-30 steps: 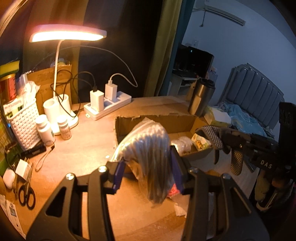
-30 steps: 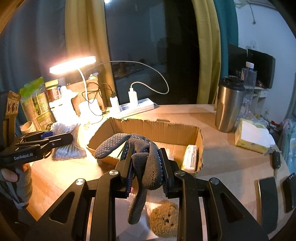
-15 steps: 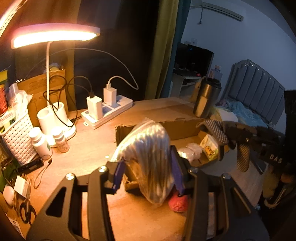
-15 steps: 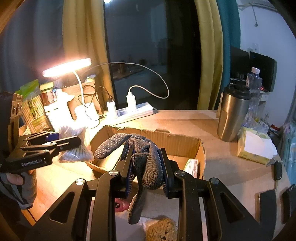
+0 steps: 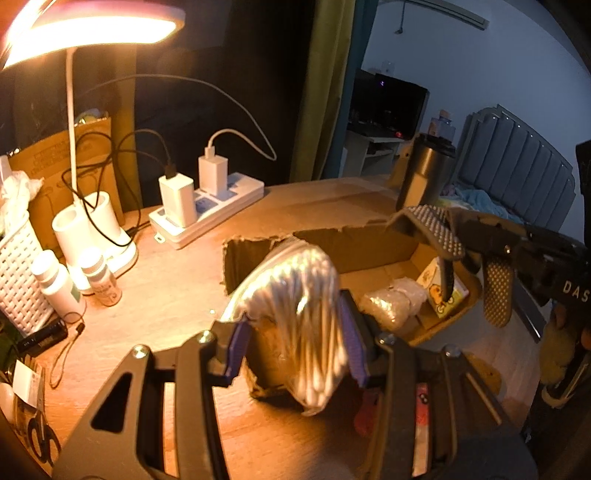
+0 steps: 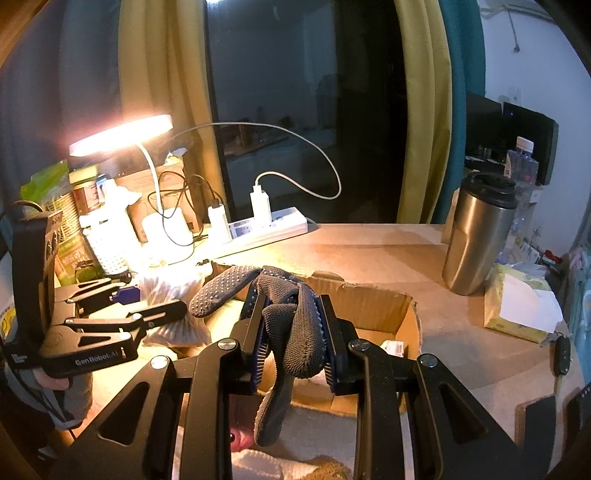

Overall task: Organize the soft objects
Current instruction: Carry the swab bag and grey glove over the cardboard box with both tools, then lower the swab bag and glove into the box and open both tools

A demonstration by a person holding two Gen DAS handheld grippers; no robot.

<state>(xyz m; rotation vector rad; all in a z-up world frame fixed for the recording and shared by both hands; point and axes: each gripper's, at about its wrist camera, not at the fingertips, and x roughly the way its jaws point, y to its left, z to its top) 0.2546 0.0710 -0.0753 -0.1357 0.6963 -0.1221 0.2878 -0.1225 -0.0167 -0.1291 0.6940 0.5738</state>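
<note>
My left gripper [image 5: 295,336] is shut on a clear bag of cotton swabs [image 5: 299,295] and holds it above the near left corner of an open cardboard box [image 5: 369,240]. It also shows in the right wrist view [image 6: 162,306] with the bag [image 6: 173,291]. My right gripper [image 6: 291,332] is shut on a dark dotted work glove [image 6: 291,321], held over the box [image 6: 369,295]; the glove also shows in the left wrist view [image 5: 436,232]. Inside the box lie a plastic-wrapped bundle [image 5: 391,302] and a small yellow packet [image 5: 443,288].
A lit desk lamp [image 5: 92,33], a power strip with chargers [image 5: 210,206], white bottles [image 5: 55,280] and a white basket [image 5: 14,273] crowd the left. A steel tumbler [image 6: 476,236] and tissue pack [image 6: 521,302] stand right. A pink toy [image 6: 240,435] and sponge lie below.
Both grippers have moved forward over the box with their loads. The swab bag has gone from beside the box to above its near corner. Both grips are unchanged.
</note>
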